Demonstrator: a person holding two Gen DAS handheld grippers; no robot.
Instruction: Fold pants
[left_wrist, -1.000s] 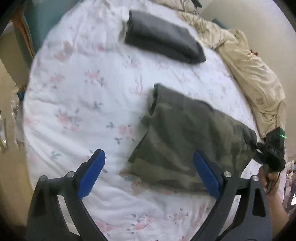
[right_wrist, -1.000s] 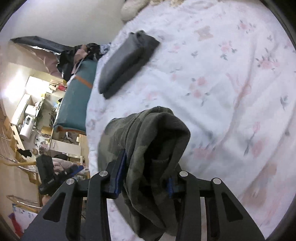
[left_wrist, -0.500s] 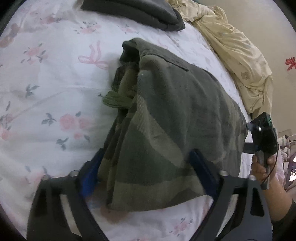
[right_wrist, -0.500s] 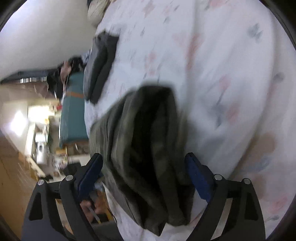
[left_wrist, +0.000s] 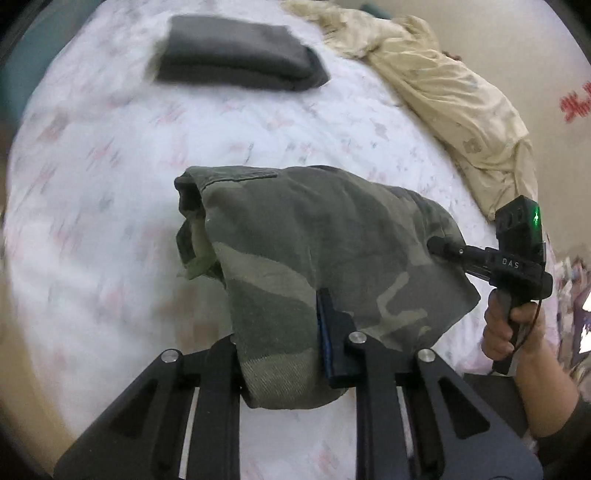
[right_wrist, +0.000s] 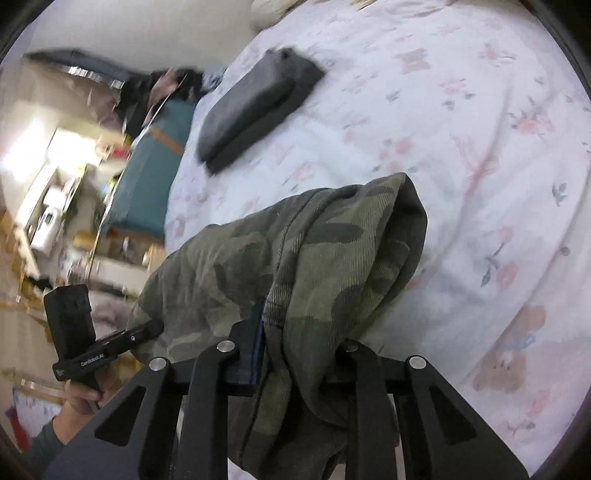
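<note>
Camouflage pants (left_wrist: 325, 251), folded, held above the floral bed (left_wrist: 110, 184); left gripper (left_wrist: 280, 343) clamped on one end; right gripper (right_wrist: 299, 332) clamped on the other; grey folded garment (left_wrist: 236, 59) at 12 o'clock; cream blanket (left_wrist: 450, 92) at 2 o'clock.

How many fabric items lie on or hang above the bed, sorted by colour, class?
Camouflage green pants: 1
Dark grey folded garment: 1
Cream bedding bundle: 1
Total: 3
</note>
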